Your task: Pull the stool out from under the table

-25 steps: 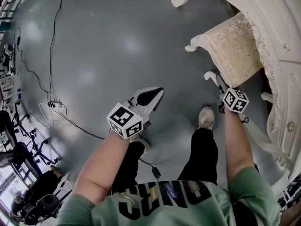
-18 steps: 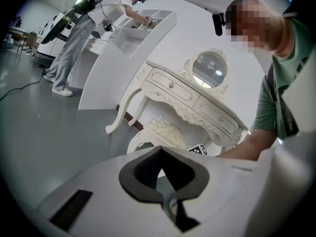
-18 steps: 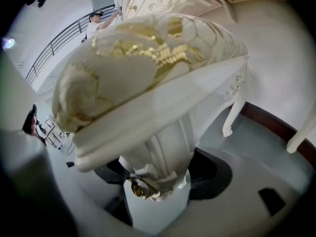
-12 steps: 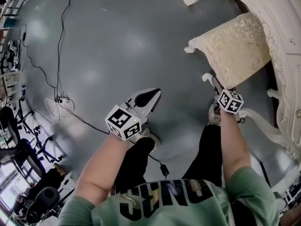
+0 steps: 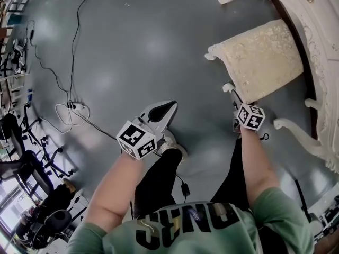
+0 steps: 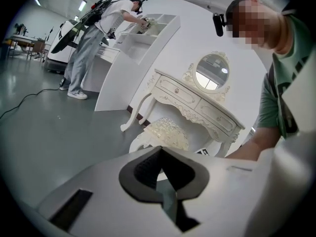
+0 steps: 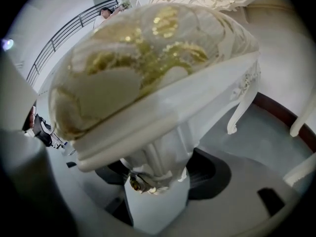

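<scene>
The cream stool with a gold-patterned cushion stands on the grey floor, just clear of the white dressing table. My right gripper has the stool's near corner leg between its jaws, which are closing on it. In the right gripper view the stool fills the frame, its leg top pinched between the dark pads of the right gripper. My left gripper hangs over bare floor to the left, shut and empty. From the left gripper I see the stool in front of the table.
Black cables run to a power strip at the left. The person's shoe is planted below the left gripper. A curved table leg stands right of the right arm. Another person works at a white shelf far off.
The stool has slid out from the table's edge with the right gripper on its leg. The person has stepped back, and both grippers have drifted slightly left.
</scene>
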`<state>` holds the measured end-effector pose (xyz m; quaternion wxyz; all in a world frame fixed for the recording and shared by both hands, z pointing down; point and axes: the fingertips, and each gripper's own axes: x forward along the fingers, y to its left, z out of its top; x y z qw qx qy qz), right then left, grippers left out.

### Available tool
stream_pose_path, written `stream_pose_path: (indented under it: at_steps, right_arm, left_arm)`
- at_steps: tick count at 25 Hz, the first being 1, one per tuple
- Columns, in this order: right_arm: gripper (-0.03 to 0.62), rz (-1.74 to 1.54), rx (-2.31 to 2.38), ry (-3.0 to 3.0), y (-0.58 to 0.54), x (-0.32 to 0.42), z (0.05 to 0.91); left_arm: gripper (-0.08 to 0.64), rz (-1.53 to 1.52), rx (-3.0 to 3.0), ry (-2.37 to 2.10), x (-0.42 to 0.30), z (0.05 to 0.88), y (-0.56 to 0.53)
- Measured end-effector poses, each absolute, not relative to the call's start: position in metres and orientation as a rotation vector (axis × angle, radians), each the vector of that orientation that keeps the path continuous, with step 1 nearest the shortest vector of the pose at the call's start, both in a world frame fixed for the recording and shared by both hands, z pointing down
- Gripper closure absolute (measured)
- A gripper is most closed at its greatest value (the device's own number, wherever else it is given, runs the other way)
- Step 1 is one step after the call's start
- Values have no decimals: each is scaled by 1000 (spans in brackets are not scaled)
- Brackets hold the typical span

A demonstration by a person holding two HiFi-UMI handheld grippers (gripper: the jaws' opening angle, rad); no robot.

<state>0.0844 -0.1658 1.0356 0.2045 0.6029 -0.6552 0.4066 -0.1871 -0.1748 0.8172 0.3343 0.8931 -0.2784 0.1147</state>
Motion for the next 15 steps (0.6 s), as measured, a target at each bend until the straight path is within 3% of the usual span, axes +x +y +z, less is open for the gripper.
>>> stream_pose_path:
  at_steps: [15]
  right_arm:
    - [279,1161,1573,-1815,-121,-5,1039]
  left_arm:
    - [552,272,2293,-773,-220,810,-162]
